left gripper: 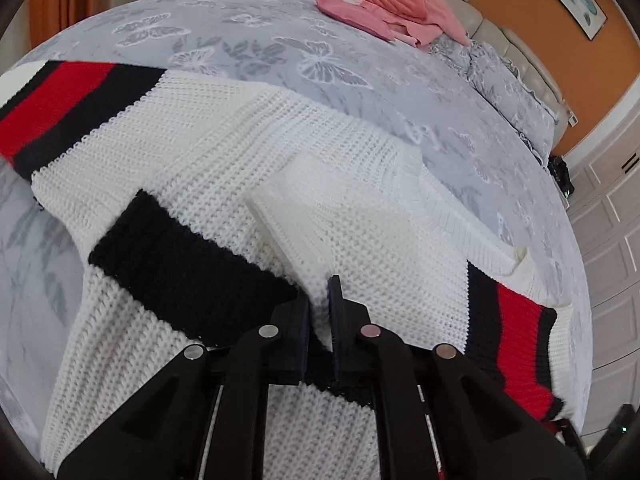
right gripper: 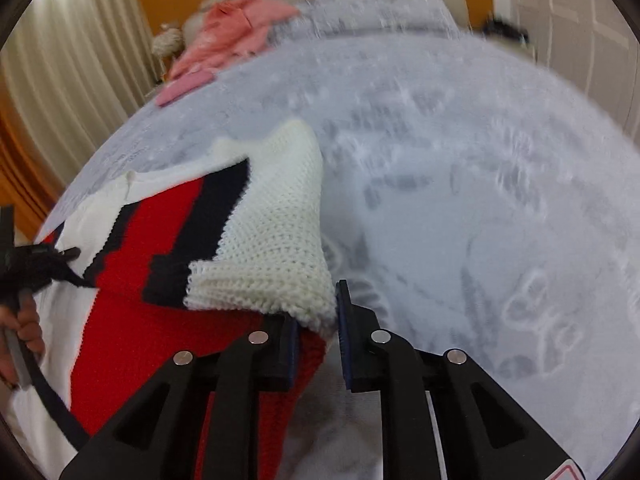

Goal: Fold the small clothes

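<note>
White knit sweater (left gripper: 256,160) with red and navy bands is spread on the grey butterfly-print bedspread (left gripper: 248,36), partly folded over itself. Left gripper (left gripper: 319,320) is clamped on sweater fabric at the dark ribbed band (left gripper: 188,272); knit is pinched between the 2 fingers. Right gripper (right gripper: 316,320) is clamped on a white knit edge (right gripper: 264,280) of the same sweater, next to the red/navy stripe (right gripper: 168,236); that part is lifted and draped over the fingers. Right view is motion-blurred toward the far side. The left gripper body and the hand (right gripper: 20,320) holding it are seen at the right view's left edge. Pink garment (left gripper: 384,0) is heaped at the far end of the bed, well apart from the sweater.
</note>
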The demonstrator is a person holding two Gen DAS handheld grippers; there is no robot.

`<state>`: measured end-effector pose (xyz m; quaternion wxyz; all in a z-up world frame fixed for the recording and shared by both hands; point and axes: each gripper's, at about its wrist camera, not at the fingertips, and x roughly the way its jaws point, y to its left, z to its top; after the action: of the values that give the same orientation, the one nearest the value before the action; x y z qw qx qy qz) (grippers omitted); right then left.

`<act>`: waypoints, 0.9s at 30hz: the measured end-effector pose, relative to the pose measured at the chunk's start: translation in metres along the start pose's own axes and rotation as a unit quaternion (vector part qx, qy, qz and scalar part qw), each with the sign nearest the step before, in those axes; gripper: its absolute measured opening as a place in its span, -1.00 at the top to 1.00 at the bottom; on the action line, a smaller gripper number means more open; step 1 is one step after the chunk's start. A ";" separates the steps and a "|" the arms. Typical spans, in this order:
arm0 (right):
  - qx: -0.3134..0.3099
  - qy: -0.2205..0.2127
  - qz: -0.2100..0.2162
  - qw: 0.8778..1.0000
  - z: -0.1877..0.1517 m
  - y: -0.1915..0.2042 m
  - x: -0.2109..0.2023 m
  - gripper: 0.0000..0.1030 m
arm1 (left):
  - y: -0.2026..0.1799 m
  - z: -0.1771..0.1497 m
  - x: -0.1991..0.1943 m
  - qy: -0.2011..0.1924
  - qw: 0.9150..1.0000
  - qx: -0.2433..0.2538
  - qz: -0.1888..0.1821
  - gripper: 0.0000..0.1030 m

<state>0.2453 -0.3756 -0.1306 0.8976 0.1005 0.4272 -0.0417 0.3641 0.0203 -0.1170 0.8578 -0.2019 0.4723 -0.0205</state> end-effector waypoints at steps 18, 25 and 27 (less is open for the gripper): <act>0.044 0.012 0.118 0.992 -0.116 0.130 -0.116 -0.23 | 0.337 0.076 -0.107 -0.141 0.909 -0.393 0.025 -0.57; -0.051 0.047 0.102 0.992 -0.135 0.175 -0.087 -0.23 | 0.323 0.128 -0.086 -0.112 0.945 -0.306 0.012 0.89; -0.038 0.057 0.107 0.992 -0.138 0.171 -0.082 -0.23 | 0.293 0.138 -0.103 -0.154 0.951 -0.268 0.001 0.89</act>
<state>0.1164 -0.1795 -0.1267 0.8741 0.1141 0.4658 0.0767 0.3741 0.3578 -0.0768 0.8344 -0.4245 0.3230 0.1392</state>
